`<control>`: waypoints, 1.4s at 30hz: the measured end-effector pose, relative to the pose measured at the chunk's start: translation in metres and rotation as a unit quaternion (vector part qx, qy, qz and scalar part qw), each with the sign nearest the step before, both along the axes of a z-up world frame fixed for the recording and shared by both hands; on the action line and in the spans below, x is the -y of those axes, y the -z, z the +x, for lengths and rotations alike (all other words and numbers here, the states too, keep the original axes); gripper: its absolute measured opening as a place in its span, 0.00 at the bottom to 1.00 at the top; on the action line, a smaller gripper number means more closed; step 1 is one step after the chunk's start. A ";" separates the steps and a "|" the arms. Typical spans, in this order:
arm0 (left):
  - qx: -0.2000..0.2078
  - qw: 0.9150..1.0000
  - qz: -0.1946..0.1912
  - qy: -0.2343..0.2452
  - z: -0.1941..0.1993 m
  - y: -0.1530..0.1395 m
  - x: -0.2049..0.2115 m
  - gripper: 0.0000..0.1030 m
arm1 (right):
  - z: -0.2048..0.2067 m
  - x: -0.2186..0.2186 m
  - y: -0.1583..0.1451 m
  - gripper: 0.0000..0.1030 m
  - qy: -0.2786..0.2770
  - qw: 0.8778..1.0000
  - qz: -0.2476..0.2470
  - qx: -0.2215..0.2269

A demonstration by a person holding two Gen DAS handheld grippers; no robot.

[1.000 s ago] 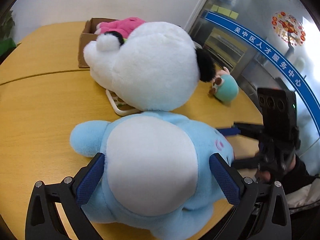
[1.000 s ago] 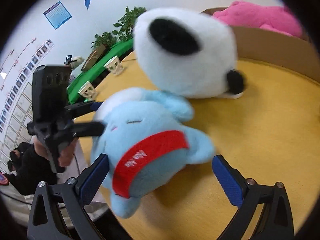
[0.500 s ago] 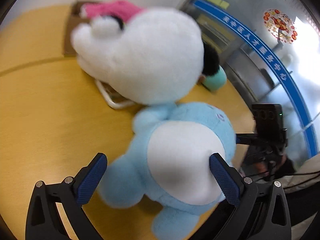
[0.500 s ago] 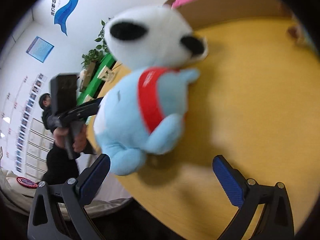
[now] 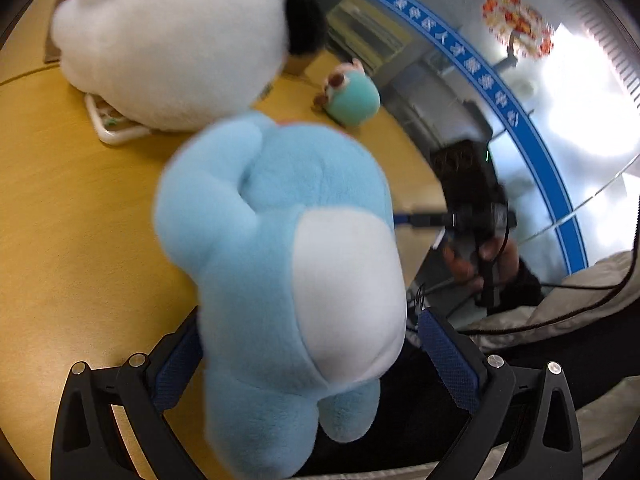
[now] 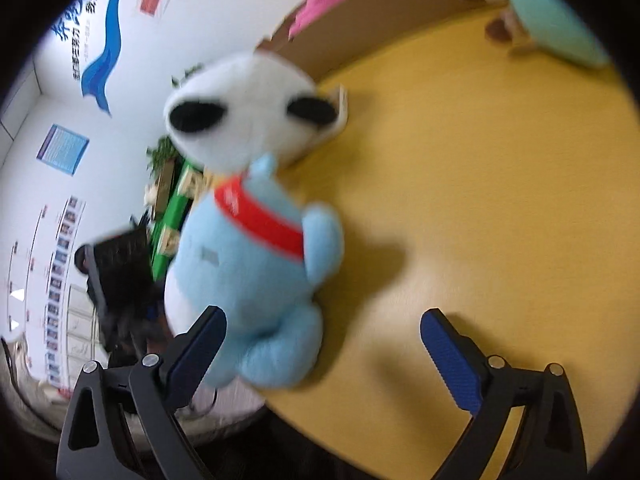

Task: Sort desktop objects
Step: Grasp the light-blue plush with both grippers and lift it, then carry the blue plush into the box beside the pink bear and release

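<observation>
The left gripper (image 5: 308,344) holds the blue plush toy (image 5: 280,264) (white belly up), while the right gripper (image 6: 322,344) gapes wide beside it.

Blue band (image 5: 472,80) on the glass beyond the right finger: white Chinese characters, blurred, unreadable. Red sash (image 6: 260,218) on the blue plush (image 6: 248,280) above the left finger: white marks, illegible. Wall lettering (image 6: 74,20), posters: too blurred.

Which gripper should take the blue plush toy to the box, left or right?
Left. The left gripper already straddles the blue plush toy, a finger on each side. The right gripper is open with the toy off toward its left finger.
</observation>
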State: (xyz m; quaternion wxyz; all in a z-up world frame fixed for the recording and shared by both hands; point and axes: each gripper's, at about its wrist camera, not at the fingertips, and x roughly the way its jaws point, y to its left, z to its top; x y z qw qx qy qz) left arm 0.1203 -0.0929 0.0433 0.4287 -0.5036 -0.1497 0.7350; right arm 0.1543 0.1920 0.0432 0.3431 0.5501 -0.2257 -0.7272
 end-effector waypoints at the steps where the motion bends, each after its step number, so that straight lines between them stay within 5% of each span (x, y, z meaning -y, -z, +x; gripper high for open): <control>1: 0.007 1.000 0.010 -0.007 -0.004 0.004 0.006 1.00 | 0.004 0.005 0.001 0.96 -0.006 1.000 -0.008 0.002; 4: 0.050 0.999 0.002 -0.002 -0.017 0.020 0.002 0.99 | 0.011 0.022 0.003 0.92 -0.018 1.000 -0.011 -0.008; 6: 0.063 0.998 -0.015 0.013 -0.012 0.025 -0.017 0.98 | 0.009 0.028 0.002 0.69 -0.016 1.000 0.000 -0.015; 7: 0.065 0.997 -0.018 0.020 -0.007 0.025 -0.025 0.94 | 0.008 0.027 0.002 0.37 -0.011 1.000 0.012 -0.020; 9: 0.071 0.997 -0.025 0.032 0.004 0.025 -0.042 0.93 | 0.006 0.022 -0.001 0.20 -0.001 0.999 0.040 -0.031; 12: 0.079 0.995 -0.035 0.049 0.019 0.026 -0.066 0.93 | 0.001 0.007 -0.005 0.16 0.017 0.998 0.040 -0.036; 15: 0.077 0.997 -0.019 0.017 0.022 0.021 -0.052 0.94 | -0.002 -0.001 -0.007 0.23 0.022 0.999 0.035 -0.024; 17: 0.076 0.997 -0.005 -0.016 0.020 0.016 -0.030 0.96 | -0.002 -0.001 -0.005 0.67 0.017 0.999 0.036 -0.011; 22: 0.078 0.994 0.006 -0.071 0.006 0.016 0.011 1.00 | -0.004 0.019 -0.013 0.75 -0.018 0.999 0.044 -0.010; 24: 0.089 0.992 0.013 -0.085 -0.006 0.024 0.022 0.99 | 0.000 0.026 -0.009 0.68 -0.029 0.999 0.039 -0.008; 26: 0.109 0.990 0.019 -0.088 -0.016 0.035 0.026 0.92 | 0.002 0.030 -0.006 0.29 -0.034 0.999 0.041 -0.010; 27: 0.119 0.989 0.022 -0.085 -0.020 0.040 0.026 0.88 | 0.002 0.032 -0.006 0.29 -0.034 0.998 0.047 -0.014; 29: 0.138 0.987 0.029 -0.078 -0.028 0.049 0.026 0.54 | 0.003 0.031 -0.005 0.24 -0.028 0.998 0.049 -0.020; 31: 0.130 0.989 0.029 -0.069 -0.026 0.047 0.022 0.33 | 0.005 0.027 -0.013 0.22 -0.022 0.998 0.049 -0.036; 36: 0.101 0.993 0.000 -0.064 -0.010 0.022 0.007 0.24 | 0.008 0.020 -0.043 0.19 -0.018 0.996 0.047 -0.072; 42: 0.008 0.997 0.029 -0.075 -0.010 -0.061 0.008 0.23 | -0.004 0.015 -0.125 0.19 -0.030 0.985 0.041 -0.165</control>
